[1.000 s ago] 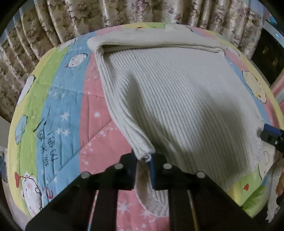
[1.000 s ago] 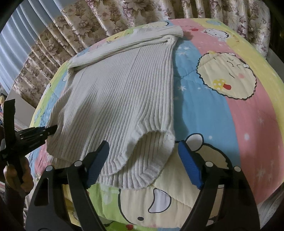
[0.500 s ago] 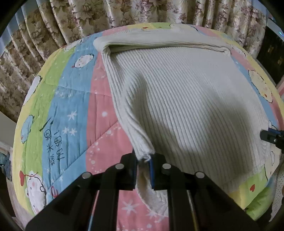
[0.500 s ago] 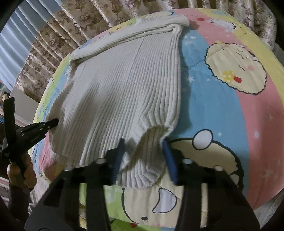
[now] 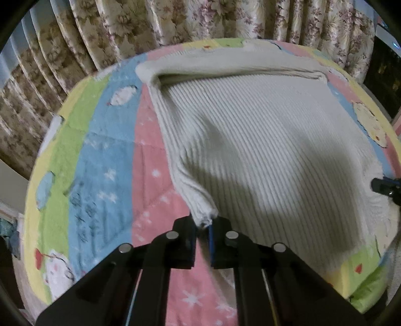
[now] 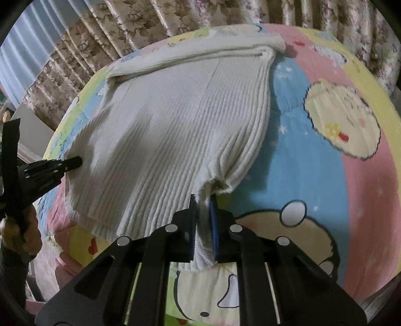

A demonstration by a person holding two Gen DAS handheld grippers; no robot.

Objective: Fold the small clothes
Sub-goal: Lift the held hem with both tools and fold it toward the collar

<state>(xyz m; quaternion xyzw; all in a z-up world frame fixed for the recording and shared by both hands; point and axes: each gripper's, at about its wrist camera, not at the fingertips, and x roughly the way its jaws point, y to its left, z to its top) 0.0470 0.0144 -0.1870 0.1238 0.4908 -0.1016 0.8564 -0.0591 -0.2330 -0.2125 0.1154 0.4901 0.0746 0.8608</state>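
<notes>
We are pinching the near left corner of the cream ribbed sweater [image 5: 263, 150] in our left gripper [image 5: 203, 225], whose jaws are closed on a small bunch of the hem, and we are clamping the near right corner in our right gripper [image 6: 203, 208], its jaws shut tight with a fold of knit squeezed between the blue pads [image 6: 214, 225] and a short flap hanging below them. Seen from the right wrist, the left gripper [image 6: 72, 163] is touching the sweater's left edge, with the person's hand [image 6: 22, 230] gripping its handle farther left of the sweater; seen from the left wrist, the tip of the right gripper [image 5: 386, 186] is showing at the sweater's right edge. The sweater is lying spread over the bed, on a cartoon-patterned quilt [image 5: 100, 163] of pink, blue, green and yellow stripes, with its near edge lifting off the quilt where we are holding it. Along the sweater's far edge a band of knit is lying folded over. Beyond the sweater, past the bed's far side, flowered curtains [image 5: 200, 22] are hanging.
</notes>
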